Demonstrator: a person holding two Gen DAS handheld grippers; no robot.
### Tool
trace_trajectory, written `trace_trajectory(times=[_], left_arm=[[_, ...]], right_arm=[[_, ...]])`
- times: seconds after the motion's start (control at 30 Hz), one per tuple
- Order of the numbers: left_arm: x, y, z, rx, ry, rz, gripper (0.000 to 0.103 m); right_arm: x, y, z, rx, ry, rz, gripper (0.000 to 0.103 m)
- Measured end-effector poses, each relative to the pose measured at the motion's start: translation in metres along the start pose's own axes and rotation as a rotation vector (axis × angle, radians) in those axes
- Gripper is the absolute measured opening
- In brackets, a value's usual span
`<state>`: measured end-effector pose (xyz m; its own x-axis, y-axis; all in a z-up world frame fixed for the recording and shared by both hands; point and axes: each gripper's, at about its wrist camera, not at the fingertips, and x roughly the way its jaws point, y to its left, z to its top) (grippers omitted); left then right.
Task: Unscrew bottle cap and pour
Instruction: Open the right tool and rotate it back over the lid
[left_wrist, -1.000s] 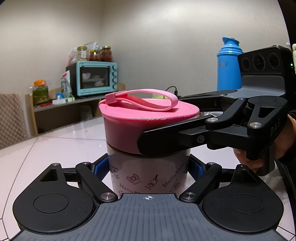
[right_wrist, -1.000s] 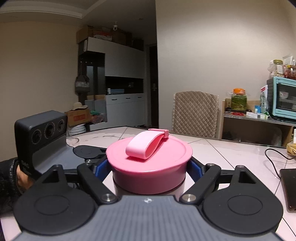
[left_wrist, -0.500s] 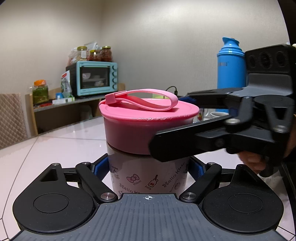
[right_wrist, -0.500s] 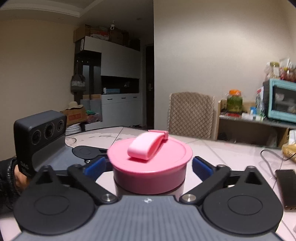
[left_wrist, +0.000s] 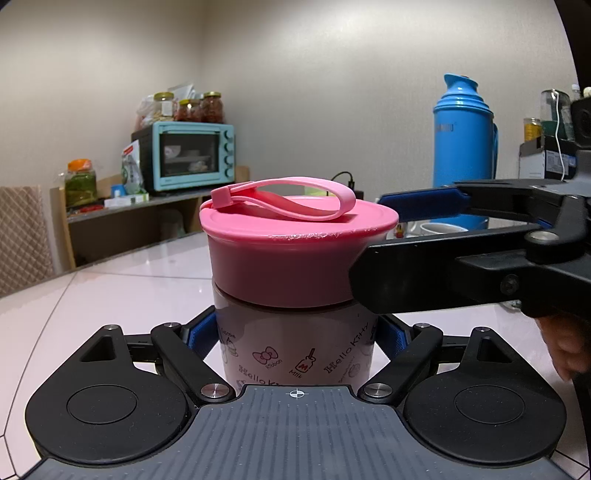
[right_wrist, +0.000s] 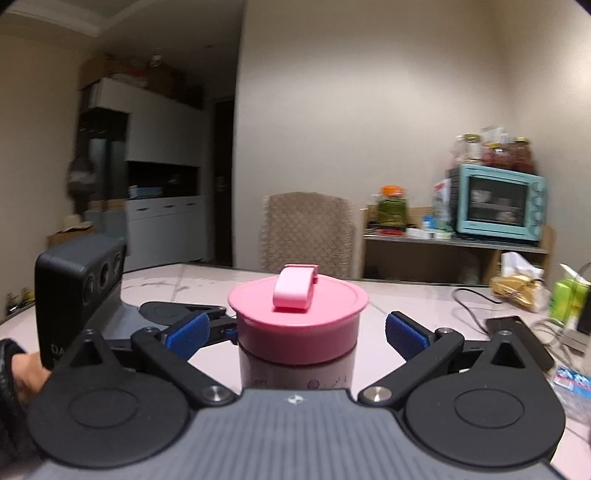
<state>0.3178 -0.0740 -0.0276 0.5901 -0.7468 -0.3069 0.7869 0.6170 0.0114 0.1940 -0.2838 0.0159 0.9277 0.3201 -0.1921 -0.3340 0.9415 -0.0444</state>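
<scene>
Wide pale-pink plastic bottle printed with cartoon bows and milk cartons (left_wrist: 295, 347) stands upright on the glossy white table (left_wrist: 122, 288), well in from its edges. Round bright-pink plastic screw cap with a looped silicone strap (left_wrist: 295, 243) is seated on the bottle; no gap shows at the seam.

Left gripper (left_wrist: 295, 334): fingers clamped on the bottle's body just under the cap, blue pads pressed to either side. It is bracing the bottle.

Right gripper (right_wrist: 295, 328): fingers spread to either side of the cap, jaws opening, blue pads (right_wrist: 404, 334) clear of the rim with table showing between. The cap sits between them but is not gripped. Right view is blurred, so thread detail cannot be read.

Step in hand, as I judge it: unscrewing, in the release-and-regrip part of a turn cycle. Cap not yet off; pour not begun.

Next move likely calls for re-squaring the right gripper about the cap, closing evenly on its side wall below the rim, then twisting while the left holds firm. The strap on top should stay clear of the pads.
</scene>
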Motion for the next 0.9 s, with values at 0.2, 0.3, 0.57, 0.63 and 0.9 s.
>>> trace_trajectory(times=[0.2, 0.3, 0.57, 0.63, 0.9], left_arm=[[0.000, 0.000, 0.000, 0.000, 0.000, 0.000, 0.090], [0.000, 0.001, 0.000, -0.005, 0.000, -0.005, 0.090], [0.000, 0.002, 0.000, -0.003, 0.000, -0.005, 0.090], [0.000, 0.002, 0.000, -0.003, 0.000, -0.004, 0.090], [0.000, 0.002, 0.000, -0.001, 0.000, -0.005, 0.090]], right_arm=[[0.005, 0.012, -0.003, 0.046, -0.012, -0.061, 0.103], [0.009, 0.015, -0.003, 0.057, -0.007, -0.094, 0.103], [0.019, 0.015, 0.001, 0.079, -0.008, -0.137, 0.103], [0.021, 0.014, 0.002, 0.080, -0.011, -0.144, 0.103], [0.029, 0.017, 0.004, 0.081, 0.003, -0.149, 0.103]])
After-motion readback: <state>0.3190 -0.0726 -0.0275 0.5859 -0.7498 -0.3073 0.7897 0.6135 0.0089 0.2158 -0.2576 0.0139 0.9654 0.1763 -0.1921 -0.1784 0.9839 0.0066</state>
